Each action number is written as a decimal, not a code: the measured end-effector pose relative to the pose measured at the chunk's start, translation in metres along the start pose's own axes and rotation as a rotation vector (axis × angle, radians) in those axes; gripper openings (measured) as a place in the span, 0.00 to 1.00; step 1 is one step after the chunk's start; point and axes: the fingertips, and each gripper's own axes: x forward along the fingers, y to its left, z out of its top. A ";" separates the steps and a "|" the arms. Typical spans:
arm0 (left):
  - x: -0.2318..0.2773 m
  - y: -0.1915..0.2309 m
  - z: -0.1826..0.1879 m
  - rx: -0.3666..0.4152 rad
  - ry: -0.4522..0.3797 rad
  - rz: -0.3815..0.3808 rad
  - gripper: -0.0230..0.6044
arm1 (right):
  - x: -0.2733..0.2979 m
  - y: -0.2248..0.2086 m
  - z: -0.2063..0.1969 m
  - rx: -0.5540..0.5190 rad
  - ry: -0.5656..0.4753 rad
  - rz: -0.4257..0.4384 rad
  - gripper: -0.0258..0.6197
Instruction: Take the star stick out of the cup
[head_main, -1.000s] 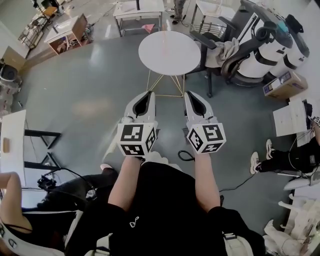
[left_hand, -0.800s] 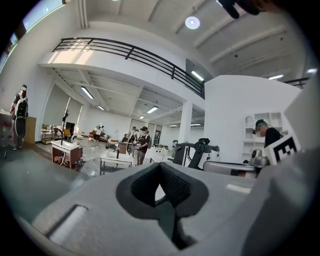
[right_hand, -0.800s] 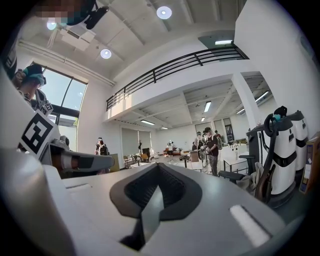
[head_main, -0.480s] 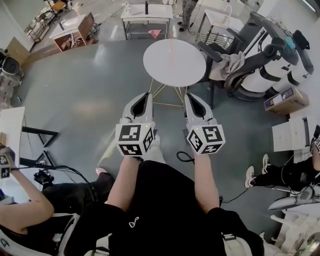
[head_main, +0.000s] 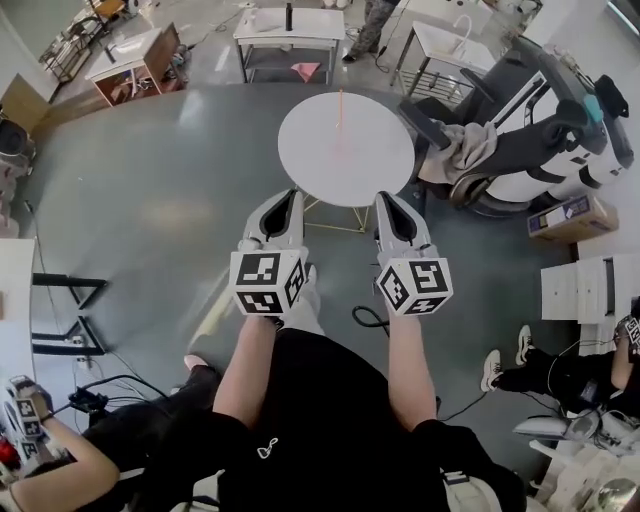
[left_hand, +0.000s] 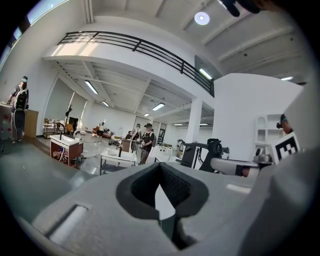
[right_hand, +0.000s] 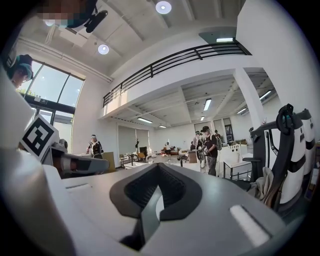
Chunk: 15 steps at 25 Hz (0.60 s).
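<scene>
Currently the jaws of the left gripper (head_main: 287, 198) and the right gripper (head_main: 386, 200) are pressed together, pinching nothing, at lower centre. The approach is judged not yet finished; reaching and opening are called for. On the round table (head_main: 305, 130), upper centre, the stick (head_main: 340, 105) is seen upright in a faint cup (head_main: 341, 152).

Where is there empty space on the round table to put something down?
The round table is bare on its left side and along the near edge. Only the cup with the stick stands there, near the middle. The right is crowded: a chair sits close beside the rim.
</scene>
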 end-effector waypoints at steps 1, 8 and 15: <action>0.013 0.006 0.000 -0.002 0.010 -0.001 0.04 | 0.011 -0.008 0.000 0.003 -0.001 -0.008 0.05; 0.105 0.034 -0.001 0.004 0.077 -0.040 0.04 | 0.086 -0.067 -0.006 0.032 0.020 -0.065 0.05; 0.186 0.048 0.002 0.010 0.116 -0.108 0.04 | 0.152 -0.102 -0.002 0.015 0.053 -0.087 0.05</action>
